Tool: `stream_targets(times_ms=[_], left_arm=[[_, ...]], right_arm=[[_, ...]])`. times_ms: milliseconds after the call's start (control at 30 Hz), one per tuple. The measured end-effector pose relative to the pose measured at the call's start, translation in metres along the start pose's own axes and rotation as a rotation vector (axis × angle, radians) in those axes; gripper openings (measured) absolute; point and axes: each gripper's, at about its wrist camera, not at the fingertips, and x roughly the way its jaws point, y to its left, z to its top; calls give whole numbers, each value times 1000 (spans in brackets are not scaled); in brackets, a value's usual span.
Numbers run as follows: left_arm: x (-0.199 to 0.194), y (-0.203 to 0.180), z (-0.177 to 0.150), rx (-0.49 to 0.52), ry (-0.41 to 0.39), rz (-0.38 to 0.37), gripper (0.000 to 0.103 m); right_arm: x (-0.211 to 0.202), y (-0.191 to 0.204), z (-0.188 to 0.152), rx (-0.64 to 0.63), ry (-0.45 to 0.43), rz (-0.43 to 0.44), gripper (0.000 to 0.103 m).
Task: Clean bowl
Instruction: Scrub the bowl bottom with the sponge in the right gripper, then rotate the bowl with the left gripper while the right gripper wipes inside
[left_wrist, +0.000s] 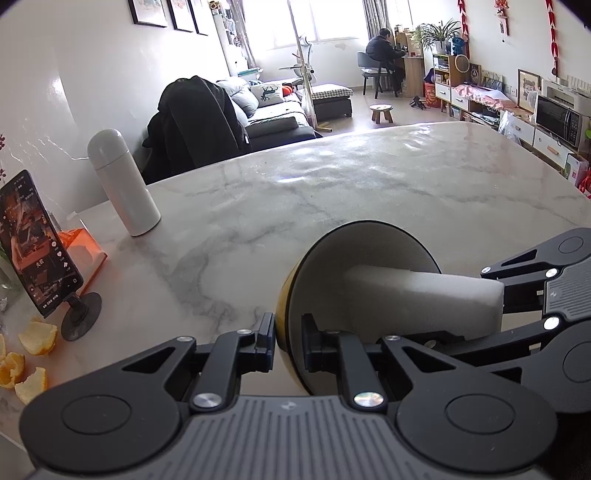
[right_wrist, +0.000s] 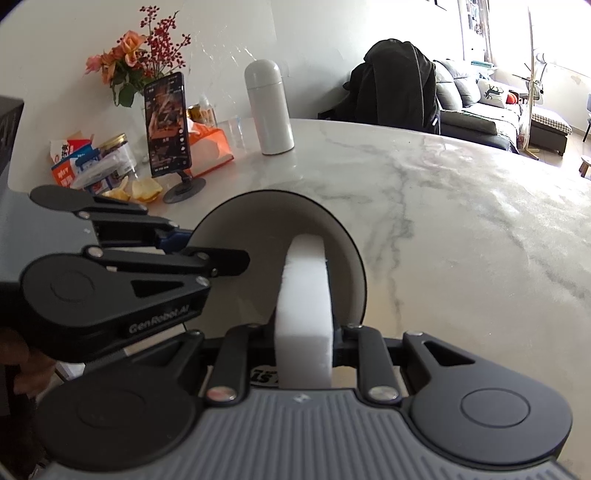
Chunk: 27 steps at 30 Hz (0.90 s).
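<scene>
Left gripper (left_wrist: 288, 347) pinches the rim of the bowl (left_wrist: 369, 251) (yellow outside, pale inside), tipped on its side above the marble table (left_wrist: 258, 206). Right gripper (right_wrist: 303, 343) clamps a white sponge block (right_wrist: 304, 295), its far end inside the bowl. White thermos (left_wrist: 123, 184) well apart.

"GenRobot.AI" stands on the left gripper (right_wrist: 184, 236); other print is unreadable.

Left gripper (left_wrist: 288, 343): jaws closed on the rim of the bowl (left_wrist: 369, 251), pointing toward 12 o'clock, angled downward; right gripper (right_wrist: 303, 339): jaws clamped on the white sponge (right_wrist: 304, 302), entering the left view from 3 o'clock, angled downward.
</scene>
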Motion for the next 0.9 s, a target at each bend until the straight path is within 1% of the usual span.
stream_targets(times_ms=[67,100,167,200,233,267,433,600,767,800,900], left_arm=[[1,1,-1,0,6,-2,15],[1,2,-1,-1,13,-7,16],[4,5,-1,-11,27,-26,21],[5,6,-1,-14,27,-33,25],[5,6,0,-12,22,-30,26],[4,5,1,-8,17,-26,27],[0,3,15,28,-29,-9,27],[1,-8,34,111,-70,-21,29],[14,-19,39,182,-57,-38,30],[17,-20,39,193,-55,-41,27],[19,-19,38,189,-58,-48,23]], right_arm=[[3,3,-2,-6,11,11,23],[4,5,-2,-9,14,15,23],[5,7,-3,-16,22,20,23],[7,8,-3,-19,28,21,23],[8,9,-4,-23,33,23,22],[11,11,-5,-32,48,18,22],[13,15,-7,-59,51,2,22],[13,16,-8,-70,47,0,22],[12,16,-8,-70,45,0,23],[12,15,-8,-68,45,-2,23],[11,13,-8,-62,43,0,23]])
